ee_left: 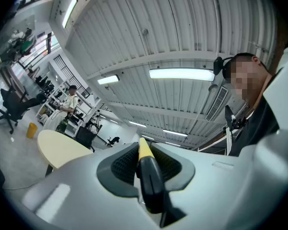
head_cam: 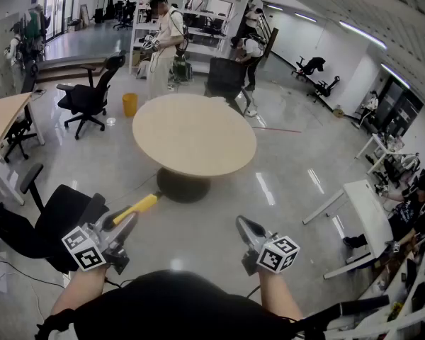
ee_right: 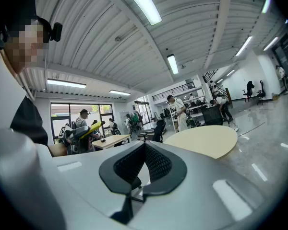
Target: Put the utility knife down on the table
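Observation:
The utility knife (head_cam: 139,205), yellow with a black part, sticks out forward from my left gripper (head_cam: 126,224), which is shut on it at the lower left of the head view. In the left gripper view the knife (ee_left: 147,169) lies clamped between the two dark pads, its yellow tip pointing away and slightly up. My right gripper (head_cam: 246,227) is held at the lower right, shut with nothing in it; its pads (ee_right: 151,163) meet at the front. The round beige table (head_cam: 195,134) stands ahead on the floor, apart from both grippers.
A black office chair (head_cam: 57,222) stands close at my left, another one (head_cam: 88,98) further back. A yellow bin (head_cam: 129,104) sits beyond the table. A white desk (head_cam: 367,214) is at the right, a wooden desk (head_cam: 0,119) at the left. People stand by the shelves behind.

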